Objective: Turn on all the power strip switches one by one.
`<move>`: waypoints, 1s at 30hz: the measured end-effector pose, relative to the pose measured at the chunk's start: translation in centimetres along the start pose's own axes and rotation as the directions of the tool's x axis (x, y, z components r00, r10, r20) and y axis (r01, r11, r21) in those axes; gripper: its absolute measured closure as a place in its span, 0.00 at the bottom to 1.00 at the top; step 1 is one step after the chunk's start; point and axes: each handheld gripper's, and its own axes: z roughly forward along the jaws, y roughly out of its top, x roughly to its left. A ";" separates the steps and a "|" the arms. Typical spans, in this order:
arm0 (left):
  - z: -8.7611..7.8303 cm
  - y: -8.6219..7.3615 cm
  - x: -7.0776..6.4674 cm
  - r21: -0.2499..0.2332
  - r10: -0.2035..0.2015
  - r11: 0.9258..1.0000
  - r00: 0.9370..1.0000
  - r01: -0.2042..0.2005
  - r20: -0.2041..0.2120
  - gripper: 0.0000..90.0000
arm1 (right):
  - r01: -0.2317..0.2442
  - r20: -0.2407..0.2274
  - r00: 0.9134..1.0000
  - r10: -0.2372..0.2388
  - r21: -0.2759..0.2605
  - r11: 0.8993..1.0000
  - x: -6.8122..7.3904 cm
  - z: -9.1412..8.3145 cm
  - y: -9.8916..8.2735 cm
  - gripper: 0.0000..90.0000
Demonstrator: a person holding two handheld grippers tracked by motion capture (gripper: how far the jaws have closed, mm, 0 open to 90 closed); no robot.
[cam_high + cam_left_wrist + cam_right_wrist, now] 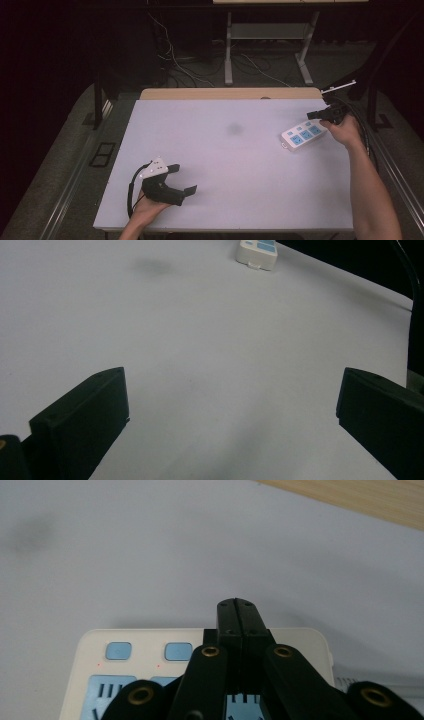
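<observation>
Tongs on the right (pixel 316 115): black jaws pressed together, nothing between them, as the right gripper view shows, where the paired tips (pixel 237 611) meet flush. They are positioned directly above the white rectangular plastic power strip with light-blue sockets and buttons (pixel 302 135); whether the tips touch its casing cannot be determined. The power strip lies flat at the far right of the pale grey desk (pixel 230 165), angled diagonally, with its far end under the right tongs. The right hand (pixel 344 129) grips the tool from the desk's right edge.

Tongs on the left (pixel 182 180): black jaws spread wide, holding nothing. They sit low over the near left area of the desk, well apart from the power strip, and point toward it. The left gripper view shows bare desk surface between the two jaws, with the strip's end at the far edge.
</observation>
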 end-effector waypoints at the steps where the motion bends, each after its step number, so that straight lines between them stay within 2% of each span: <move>1: 0.0 0.0 0.0 0.001 0.001 1.000 1.000 -0.001 0.000 0.00 | -0.005 0.000 1.000 0.005 0.003 1.000 -0.1 0.1 -0.1 1.00; 4: 0.0 0.0 -0.1 0.000 0.002 1.000 1.000 -0.002 0.001 0.00 | -0.016 -0.007 1.000 0.016 0.018 1.000 -0.3 0.5 -0.3 1.00; 5: 0.0 0.0 0.0 -0.001 0.001 1.000 1.000 -0.001 0.001 0.00 | -0.018 0.010 1.000 0.018 0.024 1.000 -0.3 0.6 -0.3 1.00; 12: -0.1 0.0 0.0 -0.003 0.001 1.000 1.000 -0.001 0.000 0.00 | -0.034 0.023 0.999 0.033 0.037 0.999 -0.5 1.3 -0.8 1.00; 18: -0.1 0.0 0.0 -0.005 -0.001 1.000 1.000 0.001 -0.002 0.00 | -0.046 0.019 0.999 0.045 0.026 0.999 -0.9 1.5 -1.1 1.00; 22: -0.1 0.0 0.0 -0.004 -0.003 1.000 1.000 0.003 -0.004 0.00 | -0.074 -0.004 0.997 0.074 -0.006 0.997 -1.2 1.5 -1.6 1.00; 30: -0.1 0.0 0.0 0.000 0.002 1.000 1.000 -0.002 -0.003 0.00 | -0.048 0.029 0.998 0.048 -0.001 0.999 -0.8 1.6 -1.6 1.00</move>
